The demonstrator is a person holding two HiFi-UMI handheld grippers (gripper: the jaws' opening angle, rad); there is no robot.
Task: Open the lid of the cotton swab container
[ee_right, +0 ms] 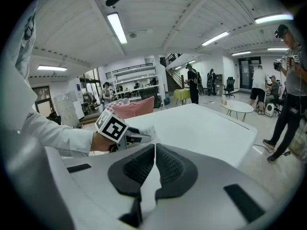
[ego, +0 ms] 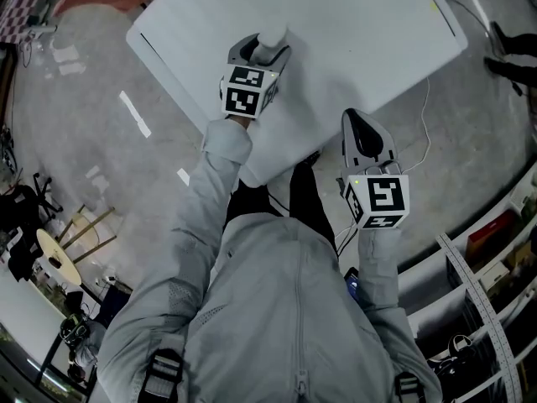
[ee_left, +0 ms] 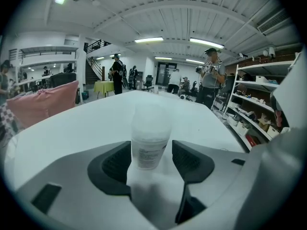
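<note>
On the white table (ego: 361,40), toward its near-left part: one swab container (ee_left: 149,143), upright, translucent, label on the lower body.

Lid (ee_left: 151,116): in place, by all appearances; not yet opened.

Left gripper (ee_left: 152,159): jaws wide apart, container standing between them, a pad close on either side, neither seen to press. No grip yet.

Right gripper (ee_right: 154,169): jaws together, nothing between them. It hangs over the table's near edge, well apart from the container, pointed toward the left gripper.

Status: early.
- Done: left gripper placed round the container body.
- Left: close on the body to steady it, bring the right gripper to the lid, and lift or twist it off.
- How the lid fastens cannot be told from these views.

Risk noted: the container looks light and may tip if nudged before it is clamped.
</note>
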